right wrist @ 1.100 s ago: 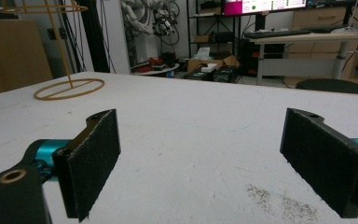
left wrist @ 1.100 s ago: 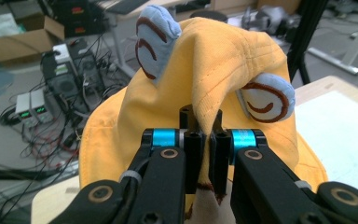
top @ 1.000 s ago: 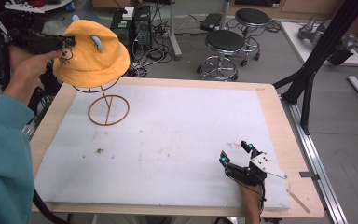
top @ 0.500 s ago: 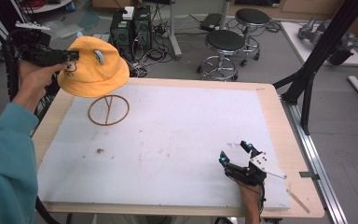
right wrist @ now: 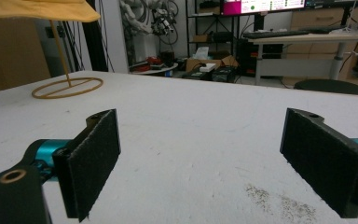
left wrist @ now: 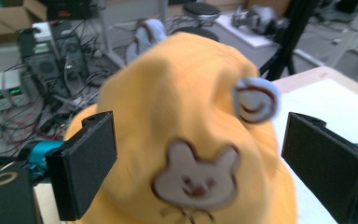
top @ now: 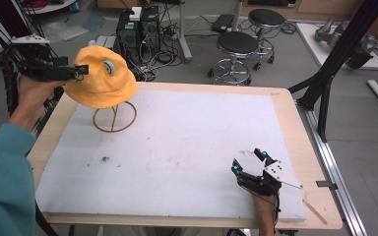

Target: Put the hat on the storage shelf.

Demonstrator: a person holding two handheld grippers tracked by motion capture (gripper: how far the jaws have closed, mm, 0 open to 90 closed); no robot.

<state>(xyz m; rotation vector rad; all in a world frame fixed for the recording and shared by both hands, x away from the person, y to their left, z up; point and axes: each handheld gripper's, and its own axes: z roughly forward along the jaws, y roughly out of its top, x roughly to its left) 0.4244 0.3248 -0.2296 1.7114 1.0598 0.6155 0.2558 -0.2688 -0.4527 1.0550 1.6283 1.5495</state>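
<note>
The hat (top: 101, 78) sits on its stand (top: 114, 118), left tongs (left wrist: 196, 163) spread at it, not yet gripping; right tongs (top: 250, 163) rest apart on the worktop (top: 187, 147).

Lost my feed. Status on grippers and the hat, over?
Left gripper open, jaws either side of yellow hat on wire stand. Right gripper open, low over the white mat. Nothing blocking.

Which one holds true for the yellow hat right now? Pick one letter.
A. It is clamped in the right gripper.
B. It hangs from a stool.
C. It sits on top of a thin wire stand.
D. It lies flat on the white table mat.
C: the yellow hat sits atop the wire stand, whose ring base rests on the white mat, with the left gripper's open jaws at its side.
</note>
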